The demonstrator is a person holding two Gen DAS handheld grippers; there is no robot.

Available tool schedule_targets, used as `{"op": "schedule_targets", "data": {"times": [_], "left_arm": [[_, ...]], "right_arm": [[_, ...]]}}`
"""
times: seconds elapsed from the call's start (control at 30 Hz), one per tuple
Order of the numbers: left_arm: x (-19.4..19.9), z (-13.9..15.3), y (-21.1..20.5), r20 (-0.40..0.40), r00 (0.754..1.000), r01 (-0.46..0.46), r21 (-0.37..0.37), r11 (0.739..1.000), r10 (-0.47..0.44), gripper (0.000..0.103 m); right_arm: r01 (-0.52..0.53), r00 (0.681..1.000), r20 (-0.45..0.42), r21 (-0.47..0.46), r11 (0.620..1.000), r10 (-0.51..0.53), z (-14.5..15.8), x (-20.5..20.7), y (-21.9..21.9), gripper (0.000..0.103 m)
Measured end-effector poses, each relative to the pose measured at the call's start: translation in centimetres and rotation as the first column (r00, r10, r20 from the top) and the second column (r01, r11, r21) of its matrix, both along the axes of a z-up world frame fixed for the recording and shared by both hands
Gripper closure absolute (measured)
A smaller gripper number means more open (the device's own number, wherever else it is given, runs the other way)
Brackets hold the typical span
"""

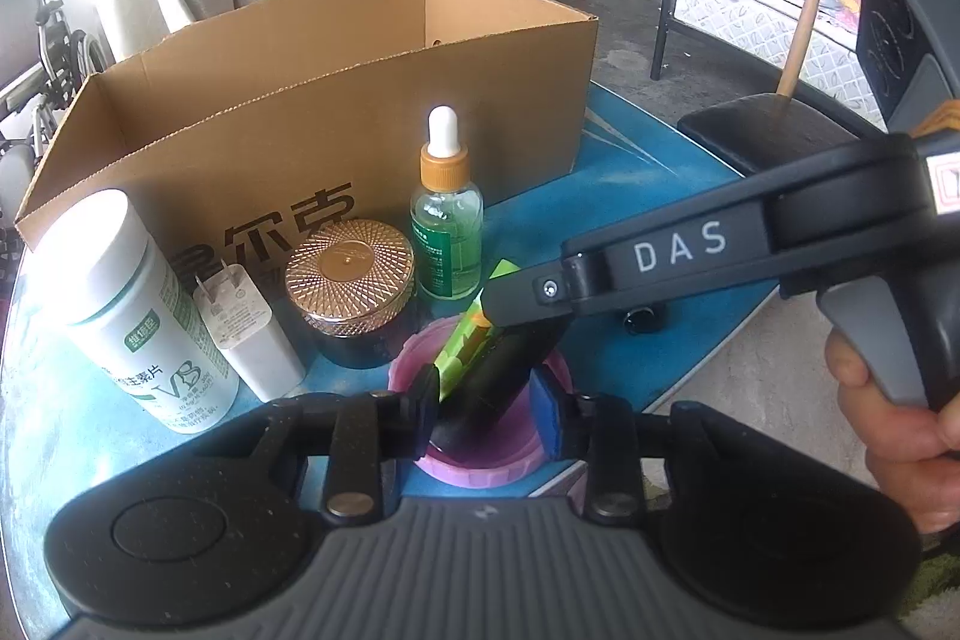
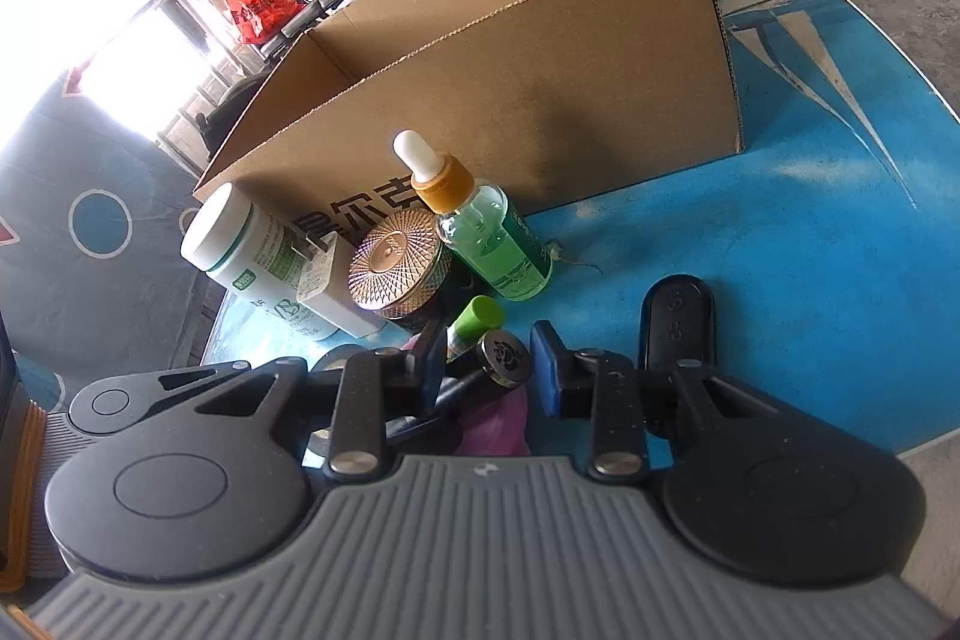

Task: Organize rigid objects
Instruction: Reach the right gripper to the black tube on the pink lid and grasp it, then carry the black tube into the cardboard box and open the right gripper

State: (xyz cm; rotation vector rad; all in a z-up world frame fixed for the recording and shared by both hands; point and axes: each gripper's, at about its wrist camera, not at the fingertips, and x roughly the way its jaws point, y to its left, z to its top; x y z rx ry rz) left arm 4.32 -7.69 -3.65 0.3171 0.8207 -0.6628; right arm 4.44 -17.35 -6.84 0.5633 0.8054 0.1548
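- my left tongs are pinching the low end of the black tube; the pads sit flush on both its sides and I see no gap
- my right tongs are pressed in on the tube's top end; the round cap with a rose emblem touches the right blue pad
- green tube is wedged between the cap and my right tongs' left finger; can't tell if it's actually squeezed
- from the left camera only one right-tong finger shows, lying across the tube's top; the other is hidden behind it
- tube's bottom is hidden inside the pink cup, directly under my left tongs; in the right view that cup is just a pink blur below the fingers
- tube's long axis: tilted, low end near my left tongs, top leaning away and to the right; toward my right camera it points almost end-on, so its length is hard to read
- green tube leans the same way, its tip poking past the right finger
- beyond the left tongs: gold-lidded jar, dropper bottle, charger plug and white bottle, then the open cardboard box behind; box inside not visible
- just right of my right tongs a black oval gadget lies flat, partly cut off by the finger
- my hand grips the right handle, cut off at the frame edge
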Motion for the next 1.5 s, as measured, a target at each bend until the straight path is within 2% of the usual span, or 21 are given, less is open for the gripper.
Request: {"op": "schedule_targets", "data": {"times": [0.33, 0.57, 0.77, 0.97, 1.13, 1.3, 1.4, 1.5], "left_arm": [[-0.9, -0.2, -0.5, 0.055, 0.998, -0.010, 0.046, 0.999, 0.008, 0.070], [-1.4, -0.1, -0.8, 0.122, 0.993, -0.004, 0.060, 0.998, -0.003, 0.078], [-1.8, 0.2, -0.7, 0.186, 0.982, 0.001, 0.063, 0.998, -0.013, 0.080], [-2.2, 1.6, -0.5, 0.239, 0.971, -0.002, 0.057, 0.998, -0.012, 0.080], [-2.7, 4.4, 0.1, 0.303, 0.953, -0.033, 0.026, 0.999, 0.024, 0.080], [-0.9, 9.7, 1.8, 0.340, 0.935, -0.086, -0.061, 0.994, 0.102, 0.080], [1.9, 12.6, 2.7, 0.317, 0.938, -0.118, -0.090, 0.989, 0.141, 0.080], [6.2, 14.5, 3.3, 0.254, 0.949, -0.169, -0.096, 0.981, 0.188, 0.080]], "right_arm": [[-0.026, 0.997, 0.068, 0.059, 0.998, 0.022, 1.1, -1.8, 0.1, 0.076], [-0.043, 0.995, 0.093, 0.078, 0.996, 0.036, 0.9, -1.2, 0.3, 0.081], [-0.062, 0.989, 0.139, 0.039, 0.997, 0.056, 1.7, -1.0, 0.9, 0.082], [-0.077, 0.977, 0.199, 0.013, 0.997, 0.073, 3.3, -1.8, 1.1, 0.083], [-0.108, 0.953, 0.278, -0.042, 0.993, 0.116, 6.6, -2.4, 1.6, 0.083], [-0.169, 0.906, 0.378, -0.095, 0.981, 0.192, 12.2, -0.9, 2.1, 0.082], [-0.222, 0.879, 0.406, -0.115, 0.968, 0.250, 16.0, 1.9, 2.1, 0.082], [-0.291, 0.874, 0.376, -0.098, 0.952, 0.306, 18.9, 6.8, 2.2, 0.082]]}}
